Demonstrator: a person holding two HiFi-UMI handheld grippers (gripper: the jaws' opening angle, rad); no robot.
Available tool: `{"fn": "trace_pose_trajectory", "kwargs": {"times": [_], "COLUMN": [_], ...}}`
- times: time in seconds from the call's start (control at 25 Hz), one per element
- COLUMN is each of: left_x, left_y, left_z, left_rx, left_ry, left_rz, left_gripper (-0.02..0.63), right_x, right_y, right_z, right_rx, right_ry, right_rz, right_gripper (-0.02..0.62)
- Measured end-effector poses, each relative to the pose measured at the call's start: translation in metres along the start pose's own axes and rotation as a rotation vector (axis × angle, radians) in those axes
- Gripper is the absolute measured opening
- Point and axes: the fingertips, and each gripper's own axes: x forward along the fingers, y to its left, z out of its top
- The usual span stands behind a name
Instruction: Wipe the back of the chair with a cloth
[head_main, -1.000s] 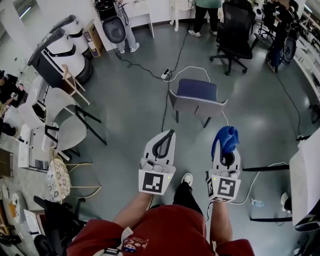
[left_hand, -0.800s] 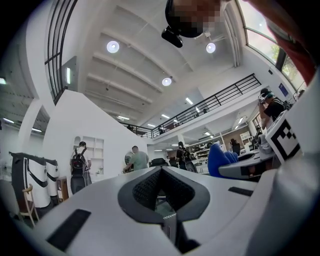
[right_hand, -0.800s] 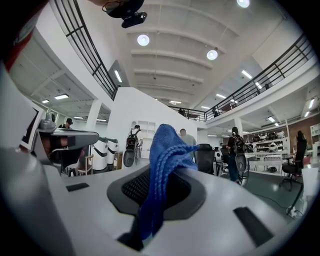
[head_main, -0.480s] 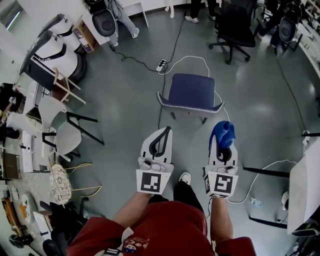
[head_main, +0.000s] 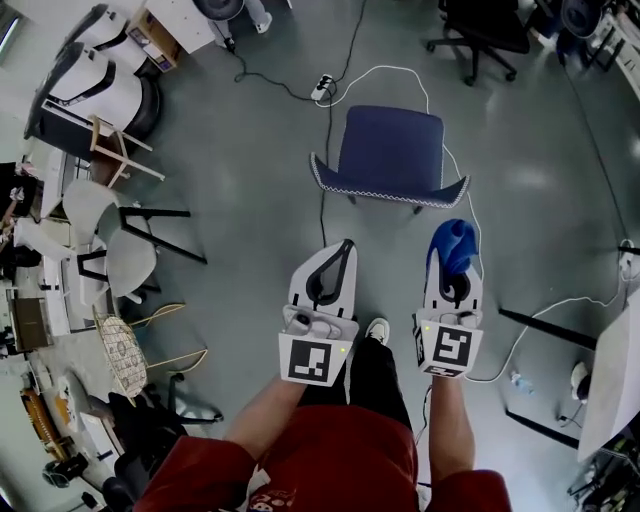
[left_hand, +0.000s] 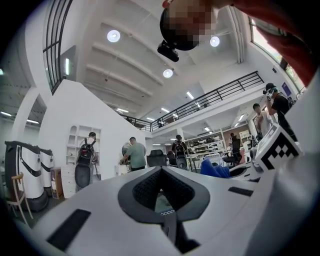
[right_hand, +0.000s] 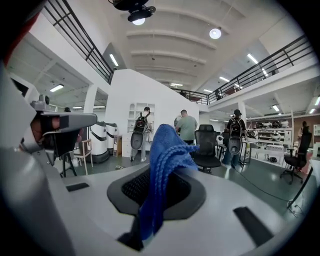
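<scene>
We hold our right hand-held gripper (head_main: 452, 272) clamped shut on the blue cloth (head_main: 455, 243), which bunches up past its tips, near the back of the chair (head_main: 392, 150) but apart from it, while our left hand-held gripper (head_main: 343, 252) beside it is closed on nothing.

One dark blue padded chair (head_main: 392, 150), one blue woven cloth (head_main: 456, 240), two white grippers, left gripper (head_main: 343, 250) and right gripper (head_main: 453, 265), one white power strip (head_main: 322, 89).
</scene>
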Motion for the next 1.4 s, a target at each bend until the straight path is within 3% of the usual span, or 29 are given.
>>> {"fn": "trace_pose_trajectory", "kwargs": {"times": [0.44,0.72,1.08,1.4], "left_x": [0.003,0.024,0.037,0.033], "left_y": [0.009,-0.005,-0.025,-0.041], "left_z": [-0.114,-0.171,-0.226,-0.278], "left_rx": [-0.130,-0.151,-0.170,-0.175], "left_ry": [0.005,0.015,0.051,0.100], "left_rz": [-0.077,-0.132,-0.089,-0.085], "left_gripper": [0.014,0.014,0.014,0.014], "right_x": [0.056,0.094,0.127,0.162], "right_y": [0.027,0.015,-0.006,-0.016], "right_z": [-0.104,-0.145,-0.198,-0.276], "right_rx": [-0.035,-0.024,-0.009,0.024], "right_ry": [0.113,0.159,0.157,0.215], "right_rz": [-0.056,-0.093,-0.065,-0.065], "right_gripper": [0.061,0.061,0.061,0.061]}}
